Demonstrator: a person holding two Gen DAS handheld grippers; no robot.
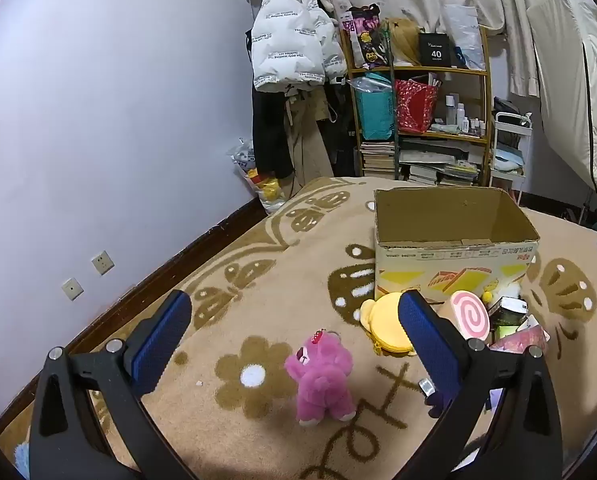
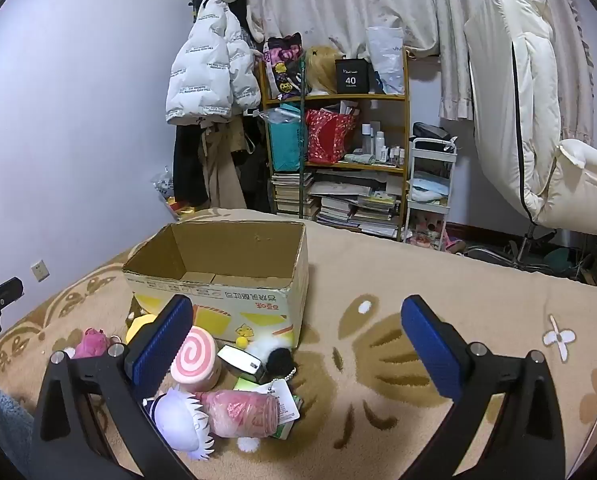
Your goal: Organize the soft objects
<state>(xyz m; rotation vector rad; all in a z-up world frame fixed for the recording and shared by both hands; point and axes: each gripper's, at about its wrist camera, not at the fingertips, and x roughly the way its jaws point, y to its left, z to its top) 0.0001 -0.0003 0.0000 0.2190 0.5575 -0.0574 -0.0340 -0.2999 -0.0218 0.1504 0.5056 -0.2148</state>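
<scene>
An open cardboard box [image 1: 454, 240] stands on a tan flowered blanket; it also shows in the right wrist view [image 2: 218, 276] and looks empty. A pink plush bear [image 1: 322, 380] stands between my left fingers, untouched. My left gripper [image 1: 298, 336] is open and empty. Beside the box lie a yellow plush [image 1: 386, 328], a pink swirl roll plush [image 1: 470, 316] [image 2: 196, 360], a white-haired doll [image 2: 182, 420], a pink wrapped soft item [image 2: 242, 414] and a black pompom [image 2: 279, 360]. My right gripper [image 2: 298, 336] is open and empty, right of this pile.
A small white box [image 2: 240, 362] and green cartons [image 1: 506, 312] lie in the pile. A wooden shelf [image 2: 338, 152] with books and bags, hanging coats [image 1: 294, 40], a white cart [image 2: 430, 192] and a cream chair [image 2: 538, 120] stand behind the bed.
</scene>
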